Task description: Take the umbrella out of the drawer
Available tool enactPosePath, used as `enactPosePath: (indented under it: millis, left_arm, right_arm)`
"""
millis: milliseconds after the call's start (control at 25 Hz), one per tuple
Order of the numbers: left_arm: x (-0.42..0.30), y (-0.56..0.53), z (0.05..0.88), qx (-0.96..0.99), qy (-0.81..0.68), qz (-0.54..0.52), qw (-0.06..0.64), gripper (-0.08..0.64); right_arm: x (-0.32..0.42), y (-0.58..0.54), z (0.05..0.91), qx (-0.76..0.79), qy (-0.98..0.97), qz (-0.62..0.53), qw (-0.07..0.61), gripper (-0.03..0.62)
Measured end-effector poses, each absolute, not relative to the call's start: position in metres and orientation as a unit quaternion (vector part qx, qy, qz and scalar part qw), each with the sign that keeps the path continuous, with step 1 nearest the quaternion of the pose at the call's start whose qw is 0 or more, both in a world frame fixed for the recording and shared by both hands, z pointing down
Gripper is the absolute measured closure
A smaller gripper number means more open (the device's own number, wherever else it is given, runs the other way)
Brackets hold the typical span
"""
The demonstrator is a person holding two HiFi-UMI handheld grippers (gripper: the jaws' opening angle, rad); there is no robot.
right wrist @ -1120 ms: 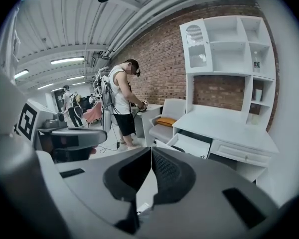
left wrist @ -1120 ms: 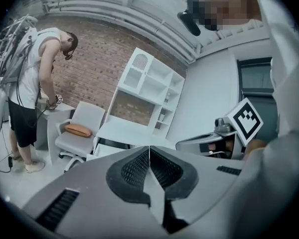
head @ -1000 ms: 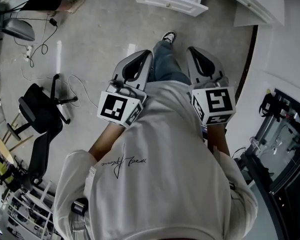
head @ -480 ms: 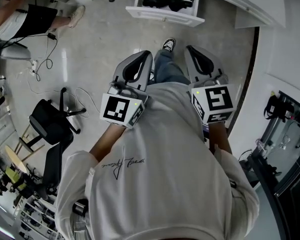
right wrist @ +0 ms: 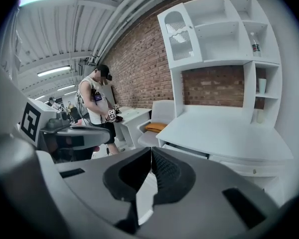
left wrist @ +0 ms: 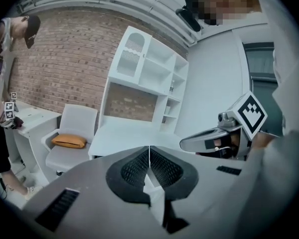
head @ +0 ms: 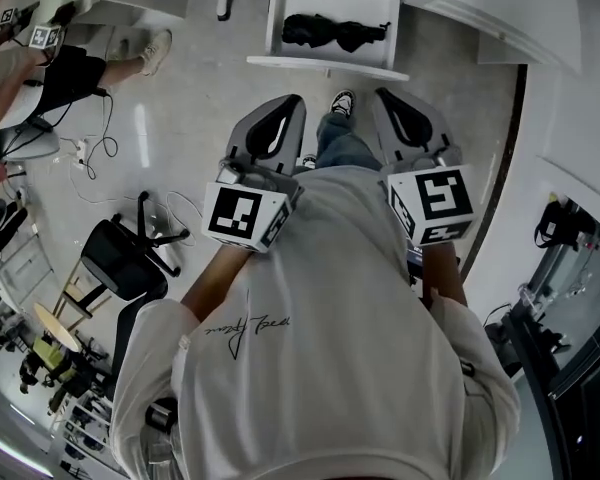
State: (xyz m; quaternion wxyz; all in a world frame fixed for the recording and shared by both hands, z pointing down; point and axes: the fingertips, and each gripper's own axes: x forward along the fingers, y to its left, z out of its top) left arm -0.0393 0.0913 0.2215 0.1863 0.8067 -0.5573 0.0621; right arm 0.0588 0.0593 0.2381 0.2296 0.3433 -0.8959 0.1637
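A black folded umbrella (head: pixel 335 31) lies in an open white drawer (head: pixel 325 66) at the top of the head view. Both grippers are held out in front of the person's chest, short of the drawer and apart from it. My left gripper (head: pixel 292 103) points toward the drawer's left half, and its pads meet in a thin line with nothing between them (left wrist: pixel 149 151). My right gripper (head: pixel 385 98) points at the drawer's right half, likewise shut and empty (right wrist: pixel 151 151). In the two gripper views the drawer's inside is hidden.
A white desk (right wrist: pixel 224 133) with a shelved hutch (left wrist: pixel 149 68) stands ahead. Beside it is a white chair with an orange cushion (left wrist: pixel 69 141). Another person (right wrist: pixel 97 108) stands at a table on the left. A black office chair (head: pixel 120 263) and floor cables (head: pixel 90 138) lie left.
The person has walked toward the desk with both grippers. The drawer and umbrella have come fully into the head view. Both grippers stay shut.
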Motion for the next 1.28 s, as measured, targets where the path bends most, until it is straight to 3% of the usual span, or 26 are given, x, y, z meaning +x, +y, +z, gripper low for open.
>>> enactPosePath:
  millis: [400, 960, 1280]
  left_arm:
    - [-0.052, 0.019, 0.237, 0.797, -0.566, 0.082, 0.191, 0.543]
    - [-0.074, -0.001, 0.28, 0.794, -0.549, 0.087, 0.246, 0.543]
    - [-0.083, -0.007, 0.289, 0.792, -0.545, 0.096, 0.258, 0.543]
  right_arm:
    - [0.062, -0.003, 0.258, 0.326, -0.895, 0.186, 0.242, 0.568]
    - [0.028, -0.02, 0.311, 0.263, -0.892, 0.106, 0.353, 0.568]
    - [0.016, -0.027, 0.337, 0.261, -0.889, 0.111, 0.359, 0.568]
